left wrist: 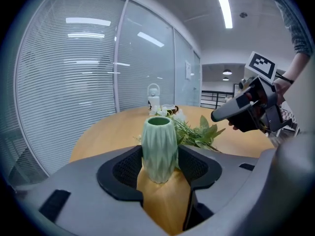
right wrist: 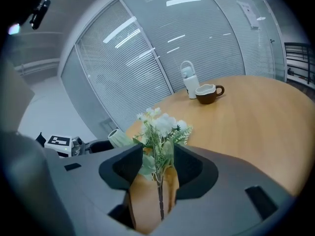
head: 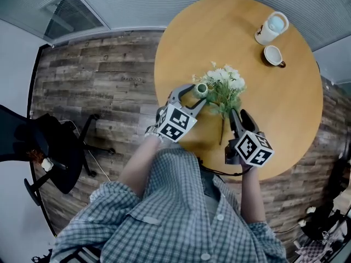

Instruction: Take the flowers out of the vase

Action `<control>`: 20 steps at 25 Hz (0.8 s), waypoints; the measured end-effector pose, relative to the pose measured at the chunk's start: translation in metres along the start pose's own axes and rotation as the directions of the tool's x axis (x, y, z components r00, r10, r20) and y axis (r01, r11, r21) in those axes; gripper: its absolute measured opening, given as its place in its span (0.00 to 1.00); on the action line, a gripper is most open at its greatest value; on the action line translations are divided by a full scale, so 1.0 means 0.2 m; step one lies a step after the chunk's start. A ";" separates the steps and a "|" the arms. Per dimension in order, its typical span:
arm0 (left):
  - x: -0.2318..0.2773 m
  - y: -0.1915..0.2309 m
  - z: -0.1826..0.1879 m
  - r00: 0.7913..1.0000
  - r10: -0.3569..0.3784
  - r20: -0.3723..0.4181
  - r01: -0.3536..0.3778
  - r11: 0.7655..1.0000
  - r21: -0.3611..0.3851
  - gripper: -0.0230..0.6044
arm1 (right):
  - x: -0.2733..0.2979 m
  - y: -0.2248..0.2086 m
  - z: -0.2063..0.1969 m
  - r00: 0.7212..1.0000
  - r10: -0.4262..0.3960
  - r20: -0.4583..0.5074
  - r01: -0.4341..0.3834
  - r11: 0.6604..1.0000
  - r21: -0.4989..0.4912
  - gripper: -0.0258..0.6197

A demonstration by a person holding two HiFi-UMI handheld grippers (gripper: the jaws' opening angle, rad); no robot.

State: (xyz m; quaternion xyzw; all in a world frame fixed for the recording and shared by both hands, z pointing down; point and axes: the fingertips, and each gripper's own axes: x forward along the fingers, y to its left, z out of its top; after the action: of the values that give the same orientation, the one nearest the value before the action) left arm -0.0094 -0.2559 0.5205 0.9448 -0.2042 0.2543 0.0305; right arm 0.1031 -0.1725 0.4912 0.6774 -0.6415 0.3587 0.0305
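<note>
The left gripper (head: 197,92) is pinching the small green vase (left wrist: 159,149) between its two pads and is keeping it upright over the near part of the round worktop (head: 285,92). I cannot tell whether the foot of the vase is touching the wood. The mouth of the vase is showing empty. The flowers (head: 225,86) are lying flat on the wood just beside the vase, on its right in the head view, with the white heads next to it and the stem running back toward the person. The right gripper (head: 237,119) is hanging over that stem end with its jaws spread wide. The thin stem is showing between them, but the pads are not pressing on it.

I am judging the bunch to be very light and soft: the heads and leaves are likely to crush or shed, so the bare stem below the leaves is the place to take hold. The vase is looking hard, ribbed and somewhat glossy, so it is probably breakable and easy to tip. The belly, where it is being held, is the safe grip.

For writing, I am seeing only black-and-white square markers on both grippers, no words. Far across from the vase, a white bottle (head: 271,27) and a brown cup (head: 272,55) are standing, and no label on them is readable.
</note>
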 end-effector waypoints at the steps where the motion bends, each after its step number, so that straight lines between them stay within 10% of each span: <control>1: -0.01 0.00 -0.01 1.000 -0.006 -0.007 0.006 1.000 -0.002 0.40 | -0.02 0.00 0.02 1.000 0.003 0.014 -0.002 1.000 -0.007 0.29; 15: -0.26 0.05 0.05 0.996 0.092 0.022 -0.091 0.995 -0.032 0.41 | -0.28 -0.05 0.17 0.981 -0.002 0.194 0.018 0.996 -0.083 0.29; 20: -0.39 0.03 0.22 0.986 0.144 0.085 -0.141 0.989 -0.038 0.25 | -0.35 0.04 0.23 0.976 0.045 0.212 0.003 0.976 -0.218 0.26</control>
State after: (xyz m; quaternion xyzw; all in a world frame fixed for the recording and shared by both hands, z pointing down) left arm -0.0523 -0.2401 0.4435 0.9374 -0.2765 0.2109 0.0184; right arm 0.1217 -0.1379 0.4167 0.6980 -0.6835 0.2111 0.0306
